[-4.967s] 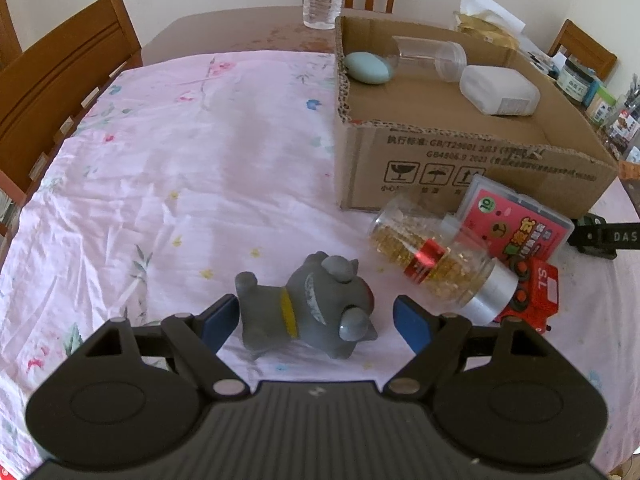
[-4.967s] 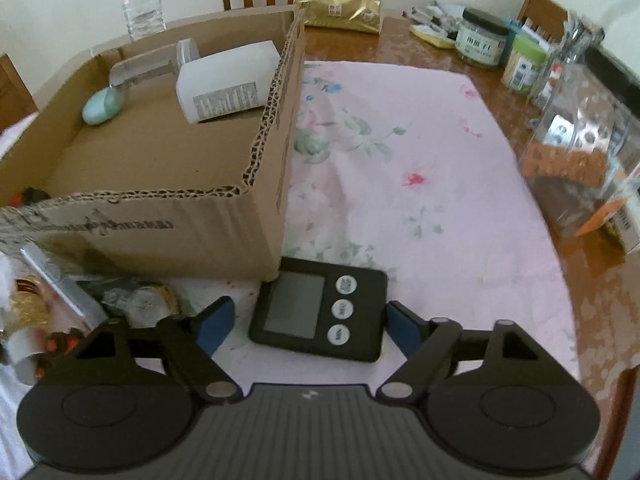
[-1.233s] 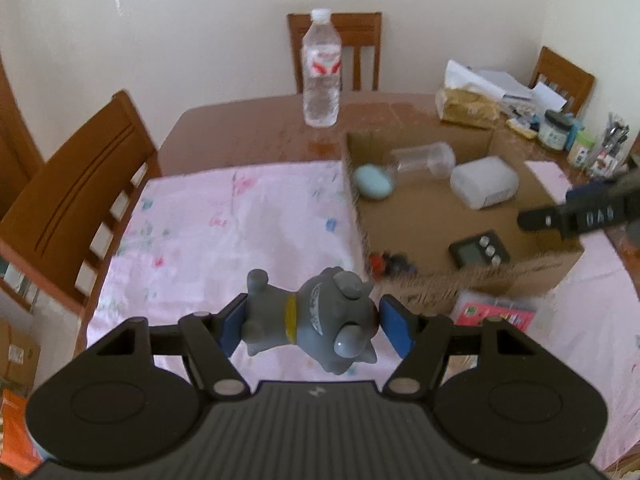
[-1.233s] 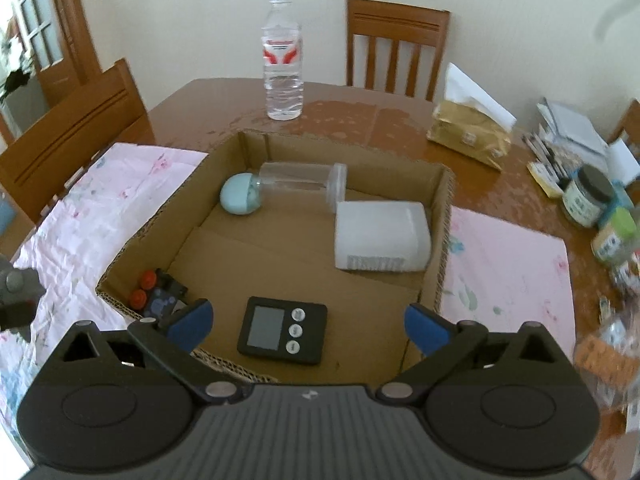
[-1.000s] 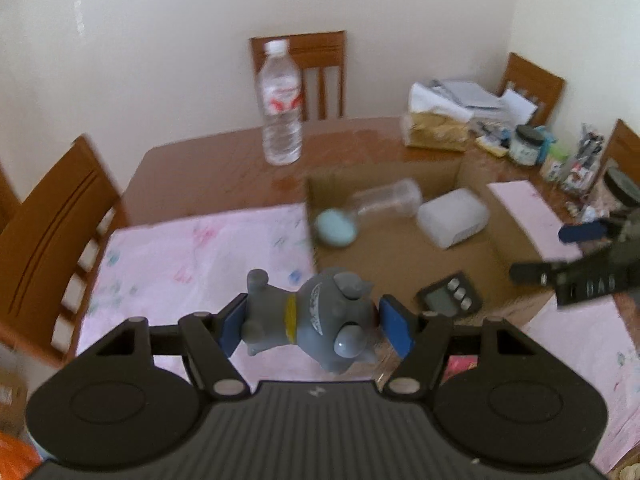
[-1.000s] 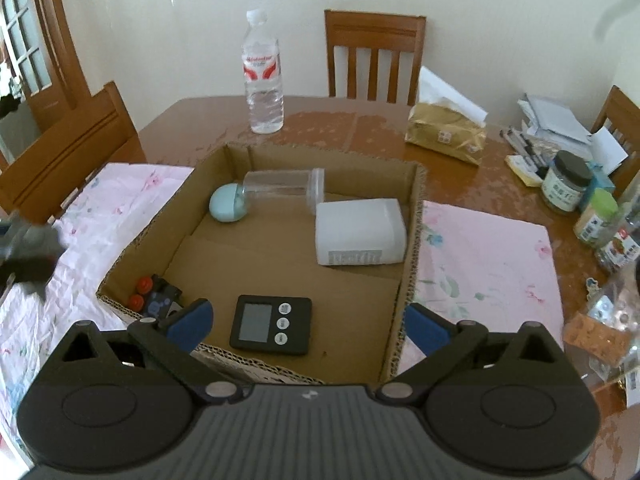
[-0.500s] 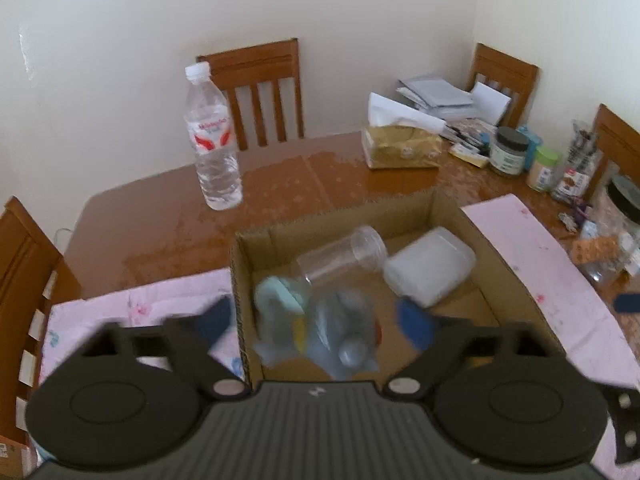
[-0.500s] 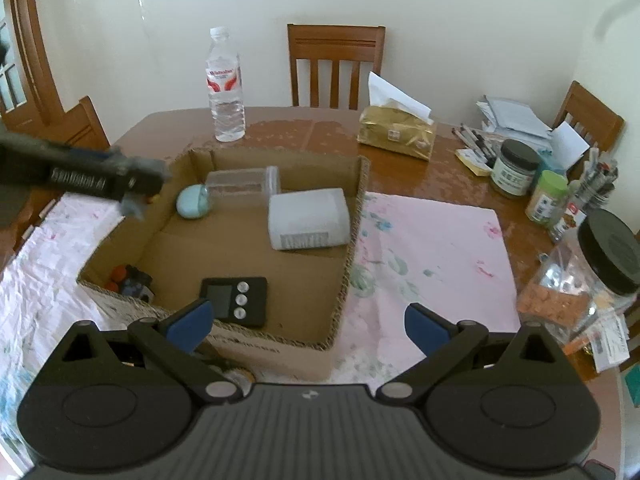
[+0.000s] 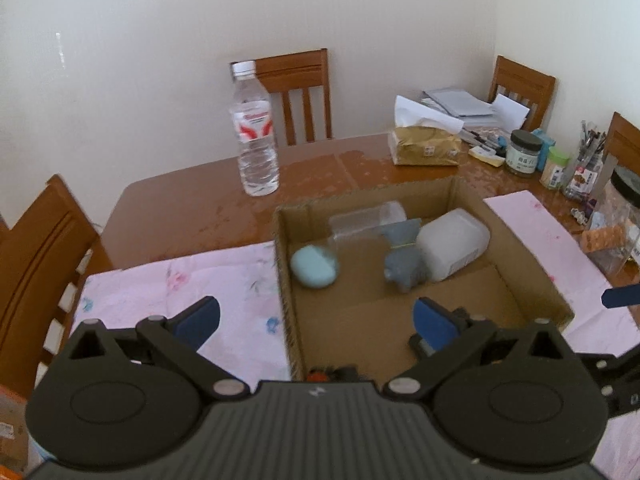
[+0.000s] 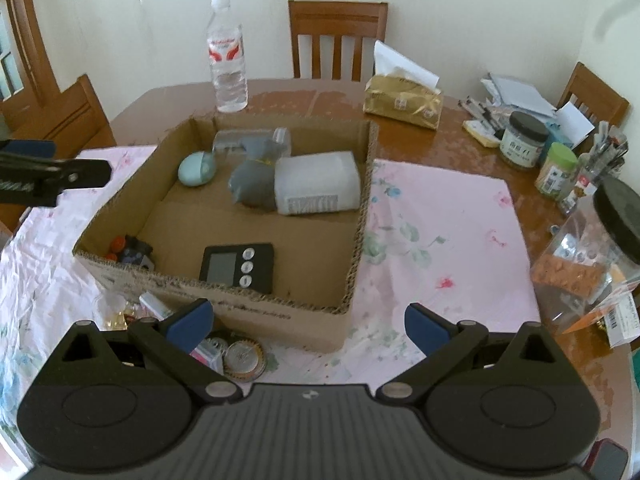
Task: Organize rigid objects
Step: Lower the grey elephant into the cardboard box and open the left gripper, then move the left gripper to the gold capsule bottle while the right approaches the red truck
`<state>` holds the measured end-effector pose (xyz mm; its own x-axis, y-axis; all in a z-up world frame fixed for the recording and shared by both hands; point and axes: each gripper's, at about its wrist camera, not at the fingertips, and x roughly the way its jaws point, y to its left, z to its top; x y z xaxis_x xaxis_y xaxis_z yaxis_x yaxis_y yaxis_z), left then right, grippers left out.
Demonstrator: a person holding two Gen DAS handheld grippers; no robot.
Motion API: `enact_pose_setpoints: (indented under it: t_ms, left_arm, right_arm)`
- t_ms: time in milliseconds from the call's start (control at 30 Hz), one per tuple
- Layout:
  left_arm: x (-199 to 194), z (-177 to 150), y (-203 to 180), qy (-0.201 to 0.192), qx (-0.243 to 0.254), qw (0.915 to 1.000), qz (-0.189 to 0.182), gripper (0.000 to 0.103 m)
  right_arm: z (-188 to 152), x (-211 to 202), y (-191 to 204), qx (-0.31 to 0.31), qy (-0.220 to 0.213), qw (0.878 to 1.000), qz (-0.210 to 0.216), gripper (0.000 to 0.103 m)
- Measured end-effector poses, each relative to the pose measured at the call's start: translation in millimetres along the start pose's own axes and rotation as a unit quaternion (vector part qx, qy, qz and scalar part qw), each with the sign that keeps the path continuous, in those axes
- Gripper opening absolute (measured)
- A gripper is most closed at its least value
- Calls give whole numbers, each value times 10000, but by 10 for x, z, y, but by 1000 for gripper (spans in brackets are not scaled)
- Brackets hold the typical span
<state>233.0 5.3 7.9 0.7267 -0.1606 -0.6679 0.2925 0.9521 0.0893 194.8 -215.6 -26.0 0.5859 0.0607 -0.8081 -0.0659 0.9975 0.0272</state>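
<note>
Black and held high, the left gripper (image 9: 316,318) looks down over the near left corner of the brown cardboard box (image 9: 516,276). Its two blue-tipped fingers (image 9: 199,319) are spread wide with nothing between them. Well ahead of it, inside the box, lies the grey rubber animal toy (image 9: 402,258), a bit blurry. The toy sits between the light blue egg-shaped thing (image 9: 314,267) on its left and the white plastic bottle (image 9: 452,242) that it touches on its right. A clear plastic jar (image 9: 366,220) lies on its side just behind the toy.

Over on the right, the right gripper (image 10: 310,322) hangs above the near edge of the box, over the pink flowered cloth (image 10: 436,224). It is let go too, fingers far apart and holding nothing. A flat black timer with three round buttons (image 10: 238,266) lies in the box, close in front of this gripper, and the grey toy is farther back.
</note>
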Motion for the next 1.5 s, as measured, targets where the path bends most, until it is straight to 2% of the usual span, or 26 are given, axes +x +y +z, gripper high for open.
enact_pose_setpoints:
  t_ms: [333,533,767,900,1100,1267,1500]
  left_arm:
    - [-186,-473,147,94,-102,9989,453,102]
    - [-244,-678,307,265,-392,9974,548,102]
    - [-323,-831,451,355,-496,9961,639,102]
    - [-341,-879,520,397,-562,9954,674,102]
    - [-334,-910,548,439,-600,9953,618,102]
    - [-311,-888,503,416,-553,9962,529,102]
    - [-283,-844,386,391,-390,9978,371,102]
  right_arm:
    - [-186,227,229,154,528,9983,192,103]
    - [-204,434,335,638,795,9938,441,103]
    - [-226,708,492,1069,1044,9884,256,103]
    - [-296,800,608,961,1157,9886,70,103]
    - [-407,754,675,396,1190,9918,-261,103]
    - [-556,656,506,273,1285,9902,-474,103]
    - [-735,473,292,239,1520,9872,-423,103]
